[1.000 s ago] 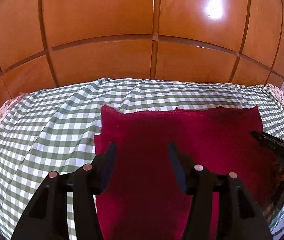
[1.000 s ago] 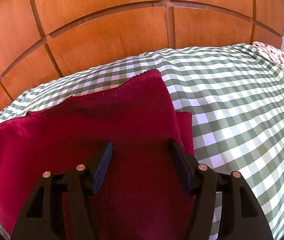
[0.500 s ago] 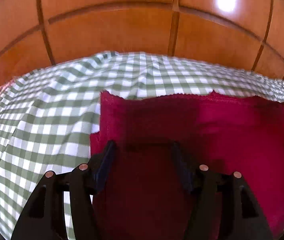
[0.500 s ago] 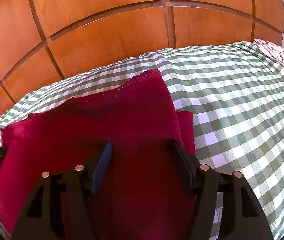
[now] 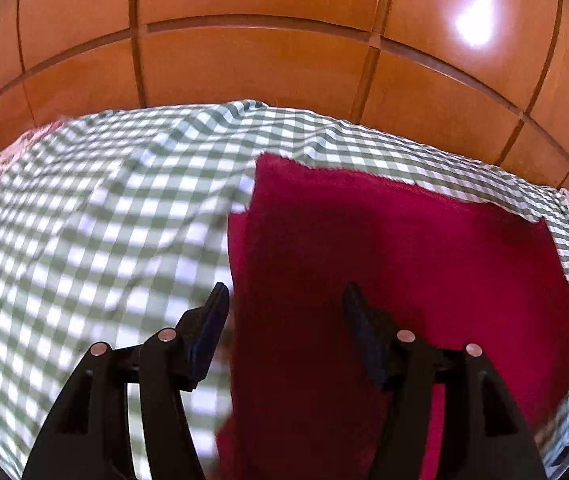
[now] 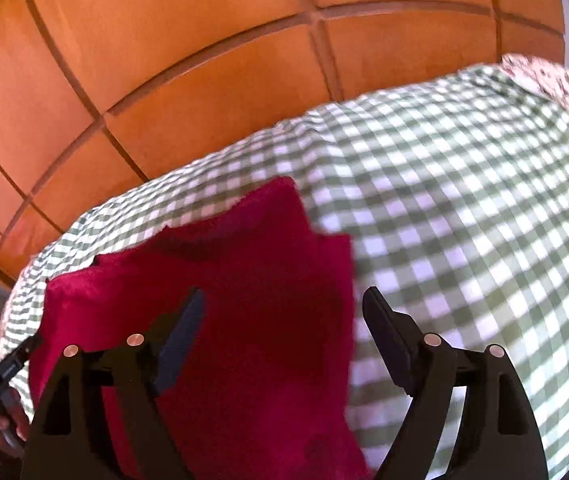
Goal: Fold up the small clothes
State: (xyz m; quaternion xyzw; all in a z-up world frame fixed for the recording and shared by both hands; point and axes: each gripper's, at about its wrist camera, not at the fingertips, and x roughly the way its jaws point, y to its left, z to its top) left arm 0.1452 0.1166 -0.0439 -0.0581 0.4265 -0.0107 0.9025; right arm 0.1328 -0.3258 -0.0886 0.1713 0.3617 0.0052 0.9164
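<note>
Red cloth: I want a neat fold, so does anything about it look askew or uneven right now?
Slightly. The red cloth lies folded on the checked sheet, but its layers do not line up: a lower layer sticks out past the top one at the side edge. No damage shows.

surface: bed covered by a green-and-white checked cotton sheet [image 5: 96,216], lightly rumpled
on it: folded dark red fabric garment [image 5: 404,264], lying flat in layers
bed edge: white floral-print cloth [image 6: 556,80] at the far corner
</note>
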